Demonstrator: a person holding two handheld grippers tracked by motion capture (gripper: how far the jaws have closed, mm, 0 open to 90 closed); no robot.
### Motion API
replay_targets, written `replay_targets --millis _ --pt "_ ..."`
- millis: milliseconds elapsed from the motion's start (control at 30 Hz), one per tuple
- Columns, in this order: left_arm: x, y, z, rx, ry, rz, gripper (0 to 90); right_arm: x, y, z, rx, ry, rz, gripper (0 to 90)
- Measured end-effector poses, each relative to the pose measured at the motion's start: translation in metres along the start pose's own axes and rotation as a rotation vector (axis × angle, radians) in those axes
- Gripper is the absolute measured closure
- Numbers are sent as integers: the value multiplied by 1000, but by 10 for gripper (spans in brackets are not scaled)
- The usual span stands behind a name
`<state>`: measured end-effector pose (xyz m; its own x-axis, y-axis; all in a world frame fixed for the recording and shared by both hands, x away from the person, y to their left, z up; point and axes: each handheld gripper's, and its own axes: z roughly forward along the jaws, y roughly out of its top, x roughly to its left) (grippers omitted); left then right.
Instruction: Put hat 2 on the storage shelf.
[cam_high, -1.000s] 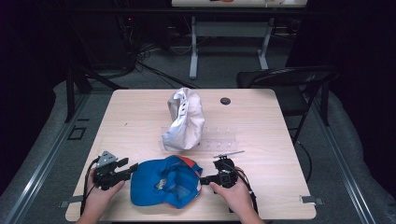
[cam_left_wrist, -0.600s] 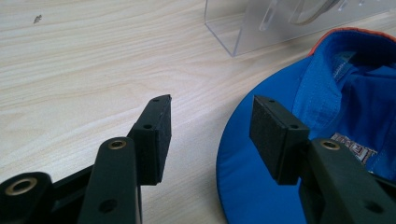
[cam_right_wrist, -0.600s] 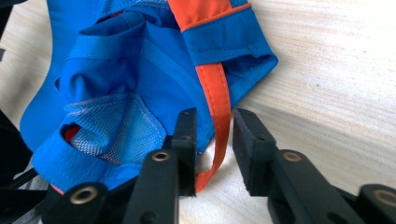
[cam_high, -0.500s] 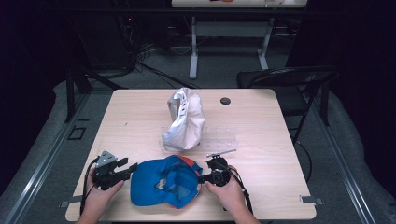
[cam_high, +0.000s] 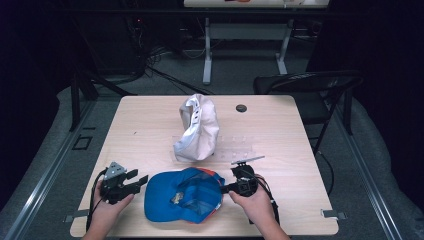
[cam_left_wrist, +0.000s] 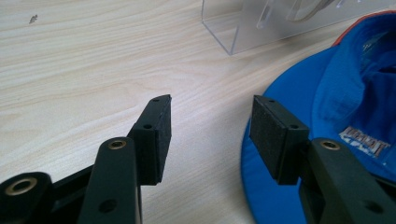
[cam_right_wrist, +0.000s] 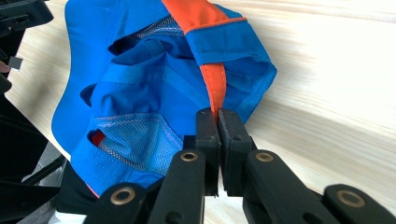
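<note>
Blue cap (cam_high: 182, 195) lies upside down at the near table edge, between both grippers. Right gripper (cam_right_wrist: 217, 122) pinches its orange strip tight, so it can lift that side. Left gripper (cam_left_wrist: 210, 135) waits wide open beside the brim, holding nothing.

Blue cap (cam_left_wrist: 336, 112) cut off by frame edge in left claw view; label text (cam_left_wrist: 366, 142) unreadable.

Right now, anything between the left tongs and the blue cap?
Nothing. In the left gripper view the open left tongs straddle bare table, one jaw over the blue cap brim. The high view shows the same bare stretch.
</note>
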<state>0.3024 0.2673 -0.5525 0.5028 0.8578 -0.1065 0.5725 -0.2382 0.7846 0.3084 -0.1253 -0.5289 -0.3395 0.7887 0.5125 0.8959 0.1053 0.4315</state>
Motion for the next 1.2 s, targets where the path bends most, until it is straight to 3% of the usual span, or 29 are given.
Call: replay_targets --millis 33,100,133,200,800,1000,1200 --pt "0 0 0 2 0 -1 489 -2 2 -5 41 -34 -18 877" --pt "0 0 0 2 -1 -1 489 -6 2 -13 74 -77 -35 877" --pt "0 0 0 2 -1 -1 488 -8 1 -13 59 -52 -22 876" --pt "0 0 0 1 0 -1 489 -11 0 -18 59 -53 -14 876" --pt "-1 0 2 7 0 2 489 -57 -14 -60 8 -103 91 876" --pt "-2 0 3 11 1 5 489 -65 -19 -63 -31 -97 126 872" --pt "-2 0 3 13 -1 10 489 -69 -21 -60 -18 -82 119 867"
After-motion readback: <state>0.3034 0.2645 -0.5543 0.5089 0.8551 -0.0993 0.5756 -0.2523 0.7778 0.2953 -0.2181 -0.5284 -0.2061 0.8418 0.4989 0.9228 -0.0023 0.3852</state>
